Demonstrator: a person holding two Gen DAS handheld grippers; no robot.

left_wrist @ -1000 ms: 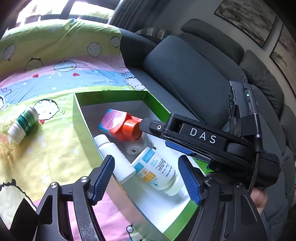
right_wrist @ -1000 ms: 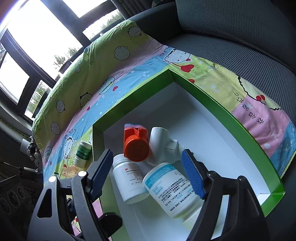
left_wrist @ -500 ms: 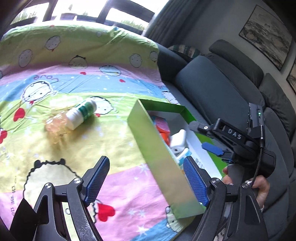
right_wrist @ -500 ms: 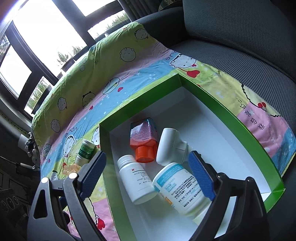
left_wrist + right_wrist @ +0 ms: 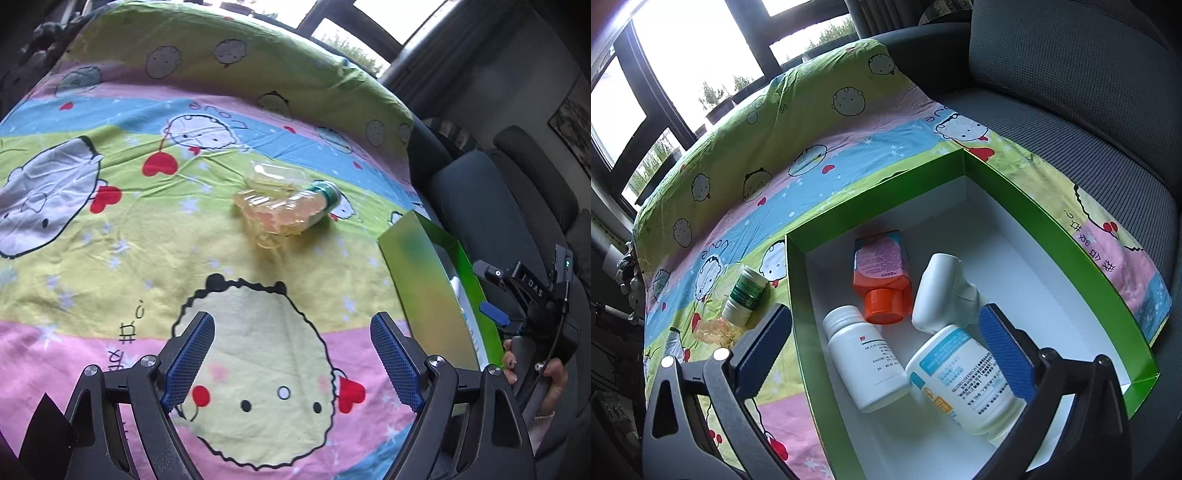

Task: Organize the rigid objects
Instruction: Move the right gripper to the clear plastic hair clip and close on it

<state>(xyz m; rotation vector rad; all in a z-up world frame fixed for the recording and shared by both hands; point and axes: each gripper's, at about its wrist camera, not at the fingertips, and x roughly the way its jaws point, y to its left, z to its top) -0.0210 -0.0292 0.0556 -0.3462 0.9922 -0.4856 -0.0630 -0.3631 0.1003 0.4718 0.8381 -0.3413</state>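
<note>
A green box [image 5: 1049, 225] with a white inside lies on the cartoon bedsheet. In it lie an orange-capped bottle [image 5: 882, 273], a white bottle [image 5: 866, 362], a blue-labelled white bottle [image 5: 964, 384] and a white inhaler-like piece [image 5: 942, 291]. A green-labelled bottle [image 5: 744, 295] lies on the sheet left of the box, beside crumpled clear plastic [image 5: 714, 328]. My right gripper [image 5: 882, 350] is open above the box's near end. My left gripper [image 5: 291, 360] is open and empty over the sheet, short of the bottle [image 5: 310, 206] and plastic [image 5: 266, 210].
The box [image 5: 424, 280] stands at the right in the left wrist view, with the right gripper's body [image 5: 532, 306] and a hand beyond it. A dark grey sofa [image 5: 1071, 74] borders the sheet on the right. Windows are at the far end.
My left gripper has swung left, away from the box and out over the sheet, facing the green-labelled bottle. My right gripper has pulled back and risen slightly above the box.
</note>
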